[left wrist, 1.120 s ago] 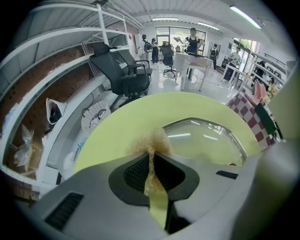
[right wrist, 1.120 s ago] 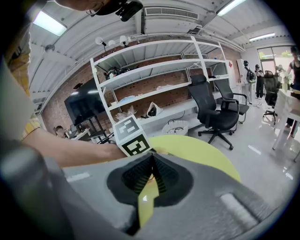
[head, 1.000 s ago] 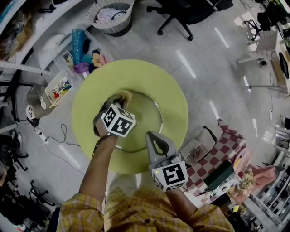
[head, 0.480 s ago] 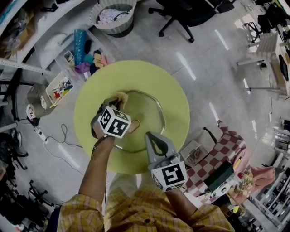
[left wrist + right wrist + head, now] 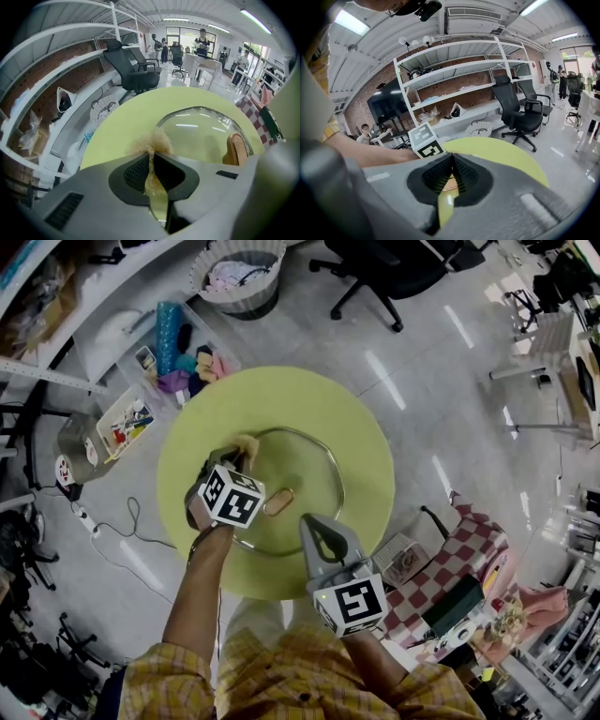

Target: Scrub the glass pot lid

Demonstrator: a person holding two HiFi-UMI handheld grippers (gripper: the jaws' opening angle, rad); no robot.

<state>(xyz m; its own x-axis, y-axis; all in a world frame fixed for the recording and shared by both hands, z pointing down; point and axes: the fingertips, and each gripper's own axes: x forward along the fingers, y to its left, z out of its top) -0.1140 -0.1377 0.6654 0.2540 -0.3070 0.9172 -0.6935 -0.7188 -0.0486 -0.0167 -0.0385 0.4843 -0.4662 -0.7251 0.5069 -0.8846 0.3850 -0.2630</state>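
Observation:
The glass pot lid (image 5: 298, 486) lies flat on the round yellow-green table (image 5: 366, 437), its wooden handle (image 5: 278, 502) showing at the middle. My left gripper (image 5: 234, 456) is shut on a tan fibrous scrubber (image 5: 247, 443), which rests at the lid's far-left rim. In the left gripper view the scrubber (image 5: 153, 142) pokes out of the closed jaws of the left gripper (image 5: 151, 157), at the edge of the lid (image 5: 201, 129). My right gripper (image 5: 314, 523) hovers shut and empty over the lid's near rim. In its own view the right gripper (image 5: 451, 157) points toward the left gripper's marker cube (image 5: 426, 140).
On the floor beyond the table stand a laundry basket (image 5: 232, 273), an office chair (image 5: 380, 268) and open bins of small items (image 5: 178, 352). A red checkered seat (image 5: 469, 545) is near the table's right side. Shelving (image 5: 56, 324) runs along the left.
My left gripper and the scrubber have slid a little left and toward me along the lid's rim, which uncovers the wooden handle. The right gripper has stayed in place.

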